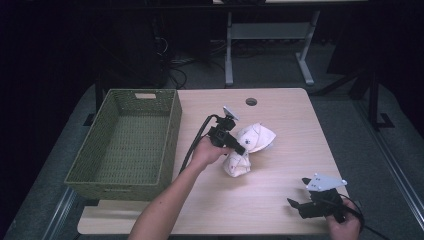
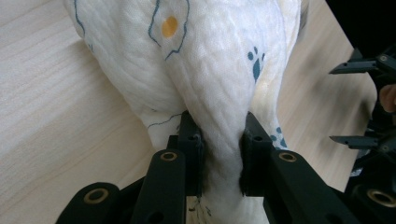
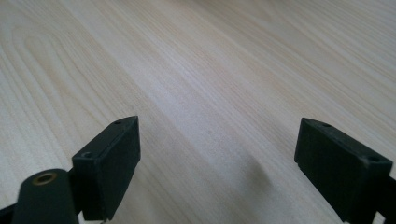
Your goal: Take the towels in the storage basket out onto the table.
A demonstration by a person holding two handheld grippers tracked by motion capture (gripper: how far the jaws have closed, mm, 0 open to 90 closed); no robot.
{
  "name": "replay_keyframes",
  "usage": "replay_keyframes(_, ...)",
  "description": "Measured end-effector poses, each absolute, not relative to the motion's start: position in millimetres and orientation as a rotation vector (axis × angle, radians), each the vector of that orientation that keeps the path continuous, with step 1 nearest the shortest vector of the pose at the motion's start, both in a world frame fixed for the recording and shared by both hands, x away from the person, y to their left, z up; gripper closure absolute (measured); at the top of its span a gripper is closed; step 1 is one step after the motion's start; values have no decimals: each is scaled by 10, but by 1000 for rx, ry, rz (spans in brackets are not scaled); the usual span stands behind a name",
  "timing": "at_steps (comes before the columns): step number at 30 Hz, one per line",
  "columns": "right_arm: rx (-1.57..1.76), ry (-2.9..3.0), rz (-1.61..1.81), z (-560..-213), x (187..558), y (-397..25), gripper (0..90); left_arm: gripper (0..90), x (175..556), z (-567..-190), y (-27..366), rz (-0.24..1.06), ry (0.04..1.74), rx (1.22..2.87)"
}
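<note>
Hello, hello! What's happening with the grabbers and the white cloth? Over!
Left gripper shut on white cloth, mid-table. Right gripper open, holding nothing, near front edge. Green basket stands left, path to it unobstructed.

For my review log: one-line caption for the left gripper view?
Left gripper pinches a fold of white printed cloth above the table.

Blk grippers (image 1: pixel 239 148), brass screws, bare forearms

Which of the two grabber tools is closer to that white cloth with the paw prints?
Left. The left gripper is clamped on a bunched fold of the white cloth mid-table. The right gripper sits open, apart from it, near the table's front right corner.
</note>
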State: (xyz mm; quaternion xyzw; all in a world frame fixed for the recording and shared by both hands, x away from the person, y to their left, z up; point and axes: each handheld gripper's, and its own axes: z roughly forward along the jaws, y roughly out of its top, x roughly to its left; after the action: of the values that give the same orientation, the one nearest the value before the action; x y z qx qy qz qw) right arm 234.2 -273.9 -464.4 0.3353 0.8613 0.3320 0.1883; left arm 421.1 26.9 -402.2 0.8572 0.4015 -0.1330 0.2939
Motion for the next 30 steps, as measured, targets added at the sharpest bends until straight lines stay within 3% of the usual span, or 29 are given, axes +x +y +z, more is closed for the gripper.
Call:
replay_keyframes(22, 968, 2409, 949, -4649, 2309, -2733, 140, 728, 4294, -4261, 140, -382, 1107, 2262)
replay_keyframes(30, 980, 2403, 954, -4644, 2300, -2741, 140, 639, 4242, -4282, 90, -380, 1101, 2236)
